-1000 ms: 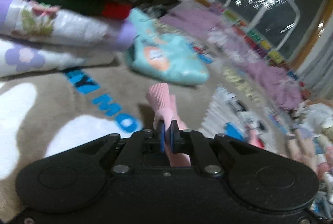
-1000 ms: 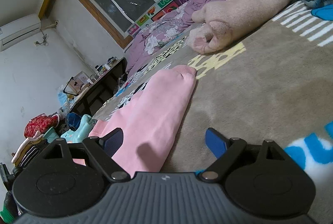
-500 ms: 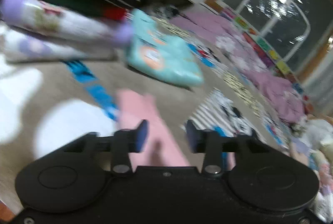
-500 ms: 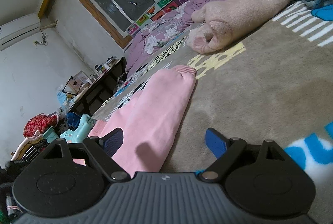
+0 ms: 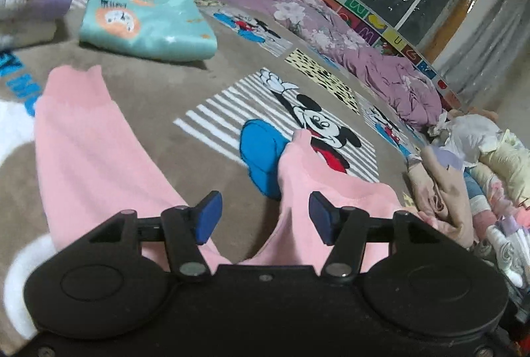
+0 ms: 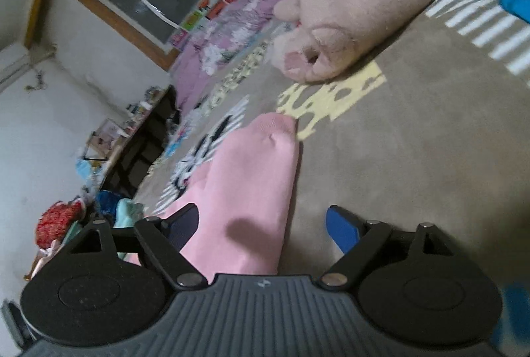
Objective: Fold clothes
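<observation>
Our left gripper stood partly open, pads clear of the fabric, gripping nothing. Beyond it the pink garment lay spread on the brown carpet, one sleeve left, the other bunched right. Our right gripper stood wide, jaws closing, with a pink sleeve between them, unpinched. A folded teal sweatshirt lay farther off.

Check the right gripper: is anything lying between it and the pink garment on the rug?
Nothing visible. The right gripper has its jaws closing, with the pink garment lying directly ahead, partly between the fingers, pads not pressing it. Only bare rug lies beside it.
</observation>
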Tool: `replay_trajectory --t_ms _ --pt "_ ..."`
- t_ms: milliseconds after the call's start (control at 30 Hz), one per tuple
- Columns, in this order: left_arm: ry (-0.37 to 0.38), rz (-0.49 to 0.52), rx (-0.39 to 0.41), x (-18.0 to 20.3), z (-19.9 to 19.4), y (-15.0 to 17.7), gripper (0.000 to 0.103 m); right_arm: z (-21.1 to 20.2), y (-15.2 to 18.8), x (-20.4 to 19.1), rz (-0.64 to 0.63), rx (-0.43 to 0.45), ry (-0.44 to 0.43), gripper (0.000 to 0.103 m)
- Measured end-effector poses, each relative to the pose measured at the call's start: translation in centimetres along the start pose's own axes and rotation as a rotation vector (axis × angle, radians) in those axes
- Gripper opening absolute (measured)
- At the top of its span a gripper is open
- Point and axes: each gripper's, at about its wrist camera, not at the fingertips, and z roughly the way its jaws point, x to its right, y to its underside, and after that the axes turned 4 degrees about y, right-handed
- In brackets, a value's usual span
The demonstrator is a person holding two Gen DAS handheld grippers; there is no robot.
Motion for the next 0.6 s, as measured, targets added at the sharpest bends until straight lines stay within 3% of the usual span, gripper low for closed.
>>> replay_trajectory --t_ms 300,567,600 --pt "0.035 -0.043 -0.013 -0.4 0.3 -0.4 0.057 3.6 -2.5 2.4 0.104 0.011 -0.008 0.038" --pt "0.041 -0.036 -0.031 -0.2 0.7 -0.1 0.057 4.9 -3.0 1.6 0.085 -0.014 -0.009 0.034" --pt "0.039 -0.037 -0.032 -0.2 0.7 0.0 0.057 5.0 -3.0 1.5 0.086 -0.018 -0.006 0.023"
